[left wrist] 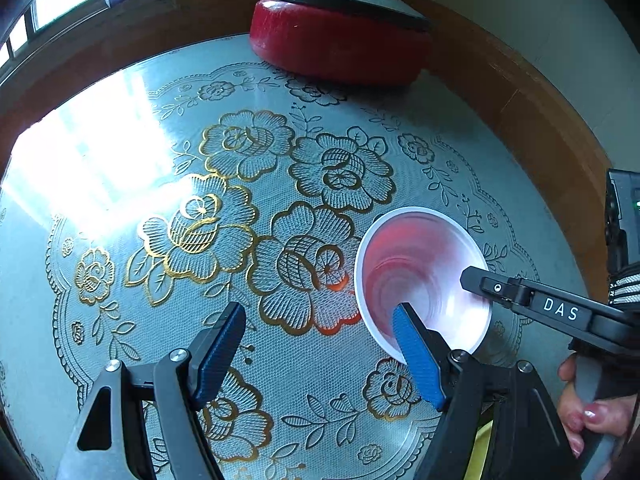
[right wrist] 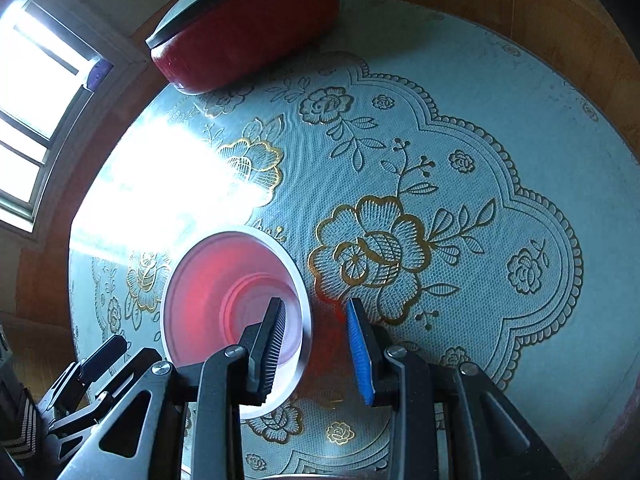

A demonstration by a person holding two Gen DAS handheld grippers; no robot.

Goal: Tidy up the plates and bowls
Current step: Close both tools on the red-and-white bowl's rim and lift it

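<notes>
A small bowl (left wrist: 420,276) with a white rim and reddish inside stands on the glass table top; it also shows in the right wrist view (right wrist: 224,292). My right gripper (right wrist: 316,344) is open, its left finger inside the bowl and its right finger outside, so the near rim lies between them. In the left wrist view one of its fingers (left wrist: 520,292) reaches over the bowl from the right. My left gripper (left wrist: 320,356) is open and empty, just left of the bowl, its right finger in front of the rim.
A red pot with a grey lid (left wrist: 340,28) stands at the far side of the table, also in the right wrist view (right wrist: 244,20). The glass top covers a floral lace mat (left wrist: 240,208). A wooden rim (left wrist: 520,92) edges the table. A window is at left.
</notes>
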